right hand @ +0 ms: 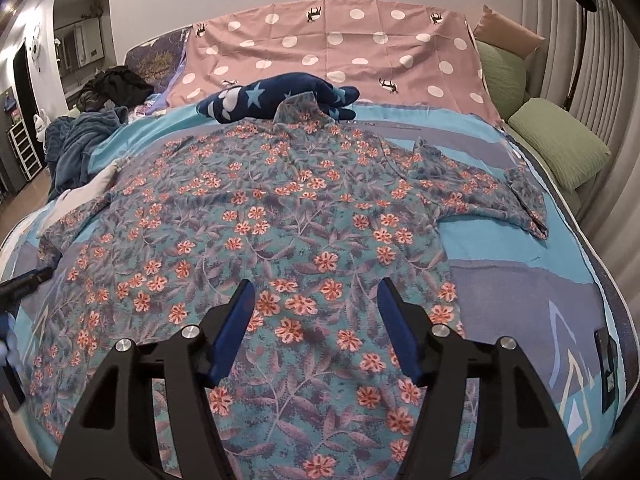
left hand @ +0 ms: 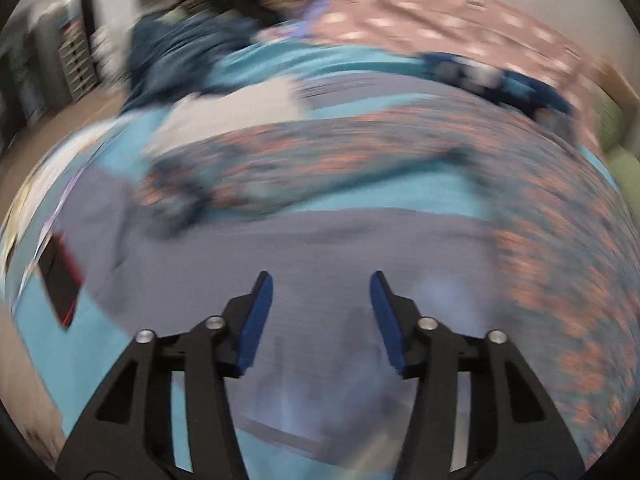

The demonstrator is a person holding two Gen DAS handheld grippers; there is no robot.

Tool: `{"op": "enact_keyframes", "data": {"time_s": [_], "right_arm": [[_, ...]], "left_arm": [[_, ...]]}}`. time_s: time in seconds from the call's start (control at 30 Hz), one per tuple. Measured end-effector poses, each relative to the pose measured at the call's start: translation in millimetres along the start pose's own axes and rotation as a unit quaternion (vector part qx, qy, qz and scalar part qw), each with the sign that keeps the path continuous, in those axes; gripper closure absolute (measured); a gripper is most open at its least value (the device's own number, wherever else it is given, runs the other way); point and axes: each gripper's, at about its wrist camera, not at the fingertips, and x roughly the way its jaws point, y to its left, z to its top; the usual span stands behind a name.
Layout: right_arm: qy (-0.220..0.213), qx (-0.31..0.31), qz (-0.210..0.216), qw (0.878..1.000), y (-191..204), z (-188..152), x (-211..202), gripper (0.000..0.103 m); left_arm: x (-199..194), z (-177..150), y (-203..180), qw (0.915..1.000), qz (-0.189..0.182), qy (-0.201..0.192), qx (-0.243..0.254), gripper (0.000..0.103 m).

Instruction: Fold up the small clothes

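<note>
A floral shirt (right hand: pixel 288 216), blue-grey with orange flowers, lies spread flat on the bed, collar toward the headboard, one sleeve out to the right. My right gripper (right hand: pixel 316 284) is open and empty, hovering over the shirt's lower middle. The left wrist view is motion-blurred; there the shirt (left hand: pixel 560 280) lies to the right and its left sleeve (left hand: pixel 280 168) stretches ahead. My left gripper (left hand: pixel 322 278) is open and empty over the bare bedspread (left hand: pixel 320 240), left of the shirt. Its tip shows at the left edge of the right wrist view (right hand: pixel 24 280).
A dark blue star-print garment (right hand: pixel 276 96) lies beyond the collar. A pink dotted cloth (right hand: pixel 340 40) covers the headboard end. Green pillows (right hand: pixel 560 144) sit at right. A dark teal clothes pile (right hand: pixel 76 140) and a white cloth (right hand: pixel 88 192) lie at left. A phone (left hand: pixel 60 276) lies near the bed's left edge.
</note>
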Motion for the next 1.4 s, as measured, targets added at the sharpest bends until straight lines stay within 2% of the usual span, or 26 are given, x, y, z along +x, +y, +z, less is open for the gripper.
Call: {"op": "enact_keyframes", "data": {"time_s": [0.1, 0.2, 0.33, 0.43, 0.47, 0.5, 0.53, 0.57, 0.63, 0.7, 0.77, 0.87, 0.93, 1.07, 1.13, 1.33, 1.4], "right_arm": [[0.003, -0.001, -0.002, 1.000, 3, 2, 3, 0.038], [0.006, -0.003, -0.005, 1.000, 7, 5, 6, 0.038], [0.009, -0.001, -0.012, 1.000, 7, 8, 10, 0.037], [0.011, 0.003, -0.018, 1.000, 6, 10, 14, 0.037], [0.012, 0.004, -0.019, 1.000, 5, 11, 15, 0.037], [0.013, 0.005, -0.020, 1.000, 5, 11, 16, 0.037], [0.014, 0.006, -0.021, 1.000, 4, 12, 17, 0.037], [0.014, 0.006, -0.022, 1.000, 3, 12, 17, 0.037], [0.013, 0.005, -0.023, 1.000, 2, 13, 19, 0.037], [0.014, 0.007, -0.024, 1.000, 1, 14, 21, 0.037], [0.018, 0.010, -0.020, 1.000, 0, 15, 26, 0.037], [0.022, 0.013, -0.008, 1.000, 3, 17, 31, 0.037], [0.019, 0.010, 0.000, 1.000, 4, 17, 31, 0.037], [0.014, 0.008, 0.006, 1.000, 2, 17, 30, 0.037], [0.013, 0.016, 0.005, 1.000, -4, 17, 29, 0.036], [0.015, 0.046, -0.011, 0.999, -35, 13, 28, 0.036], [0.017, 0.057, -0.016, 0.998, -45, 11, 28, 0.036]], "left_arm": [[30, 16, 69, 0.9965, 0.023, 0.017, -0.078, 0.067], [55, 28, 113, 0.9924, 0.039, 0.025, -0.114, 0.067], [88, 41, 143, 0.9858, 0.014, 0.051, -0.159, 0.063], [113, 50, 161, 0.9798, -0.001, 0.053, -0.193, 0.063], [118, 52, 166, 0.9777, -0.004, 0.054, -0.203, 0.067], [122, 54, 168, 0.9764, -0.014, 0.054, -0.209, 0.085], [129, 60, 166, 0.9757, -0.025, 0.053, -0.211, 0.093], [128, 65, 165, 0.9760, -0.033, 0.049, -0.210, 0.099], [111, 75, 155, 0.9826, -0.025, 0.028, -0.182, 0.099], [88, 87, 132, 0.9911, -0.012, 0.004, -0.133, 0.100], [55, 104, 99, 0.9968, -0.016, -0.030, -0.072, 0.100], [16, 123, 53, 0.9971, -0.040, -0.064, -0.007, 0.100], [-12, 131, 12, 0.9935, -0.065, -0.083, 0.044, 0.100], [-46, 149, -89, 0.9764, -0.123, -0.100, 0.147, 0.100], [-58, 149, -145, 0.9625, -0.156, -0.099, 0.198, 0.099], [-63, 127, -282, 0.9254, -0.227, -0.071, 0.295, 0.099], [-55, 113, -315, 0.9164, -0.246, -0.051, 0.312, 0.099]]}}
